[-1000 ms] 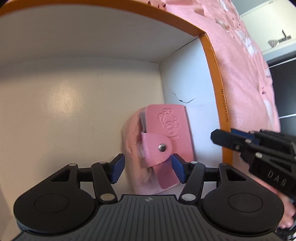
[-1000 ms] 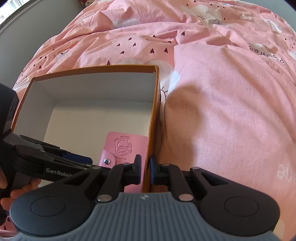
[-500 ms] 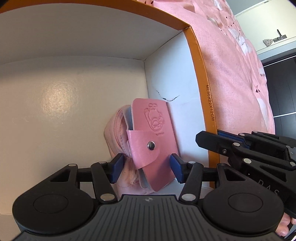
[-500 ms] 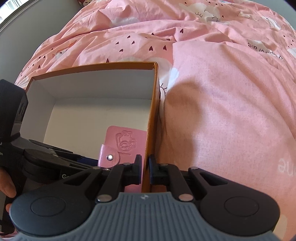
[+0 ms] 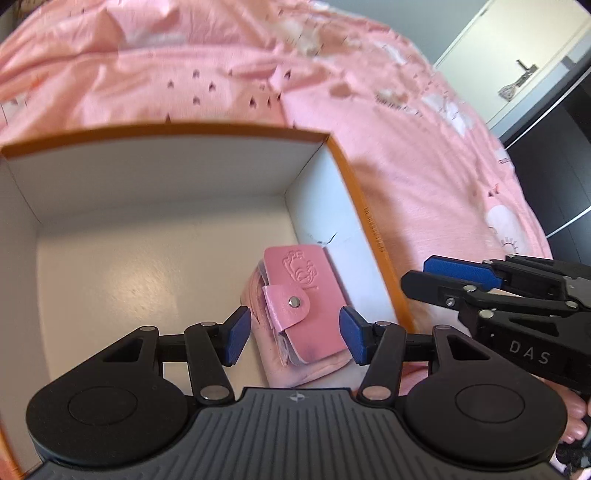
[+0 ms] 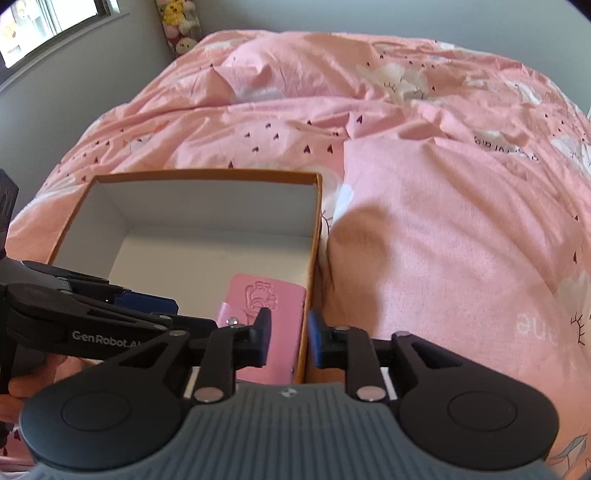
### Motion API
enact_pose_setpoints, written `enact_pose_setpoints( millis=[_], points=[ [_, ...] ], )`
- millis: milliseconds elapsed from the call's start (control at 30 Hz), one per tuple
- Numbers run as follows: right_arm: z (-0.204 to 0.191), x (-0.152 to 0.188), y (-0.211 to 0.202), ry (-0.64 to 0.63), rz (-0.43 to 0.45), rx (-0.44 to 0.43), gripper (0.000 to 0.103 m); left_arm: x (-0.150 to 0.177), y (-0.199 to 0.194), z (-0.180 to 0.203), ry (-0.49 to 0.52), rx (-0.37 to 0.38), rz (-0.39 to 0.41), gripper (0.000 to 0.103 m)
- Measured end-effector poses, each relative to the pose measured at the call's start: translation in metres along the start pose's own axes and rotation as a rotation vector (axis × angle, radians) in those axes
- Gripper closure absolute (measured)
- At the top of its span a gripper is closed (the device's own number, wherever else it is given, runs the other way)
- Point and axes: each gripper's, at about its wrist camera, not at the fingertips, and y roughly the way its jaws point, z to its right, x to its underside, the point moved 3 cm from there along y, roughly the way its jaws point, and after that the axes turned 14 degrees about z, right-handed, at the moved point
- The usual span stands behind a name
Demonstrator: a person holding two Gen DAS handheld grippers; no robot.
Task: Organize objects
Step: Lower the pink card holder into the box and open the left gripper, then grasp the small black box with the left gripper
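Note:
An orange box [image 5: 166,133] with a white inside sits on the pink bed. In its near right corner a pink snap wallet [image 5: 303,295] lies on a pale pink pouch [image 5: 306,373]. My left gripper [image 5: 295,334] hovers open above the wallet, and its pads touch nothing. My right gripper [image 6: 290,332] straddles the box's right wall [image 6: 314,229]. Its jaws are opening and the pads no longer press the wall. The right wrist view also shows the wallet [image 6: 280,295] and the left gripper [image 6: 192,314] inside the box. The right gripper [image 5: 417,275] shows just outside the box's right wall.
Rumpled pink bedding with small hearts [image 6: 443,221] surrounds the box. Plush toys [image 6: 177,22] and a window [image 6: 55,22] are at the far end. A white door [image 5: 517,66] stands to the right. A person's fingers [image 5: 572,428] hold the right gripper's handle.
Both grippers rose and drew back from the box. The right jaws, shut on the box's right wall before, have parted. The left stayed open; the wallet stayed in place.

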Motion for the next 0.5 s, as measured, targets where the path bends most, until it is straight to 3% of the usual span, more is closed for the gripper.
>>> enact_pose_setpoints(
  millis=[233, 500],
  points=[
    [-0.04, 0.017, -0.047, -0.039, 0.114, -0.132, 0.058, 0.006, -0.078, -0.005, 0.067, -0.013, 0.122, 0.041],
    [-0.088, 0.06, -0.058, -0.114, 0.044, -0.257, 0.052, 0.049, -0.11, -0.051, 0.0, -0.175, 0.009, 0.043]
  ],
)
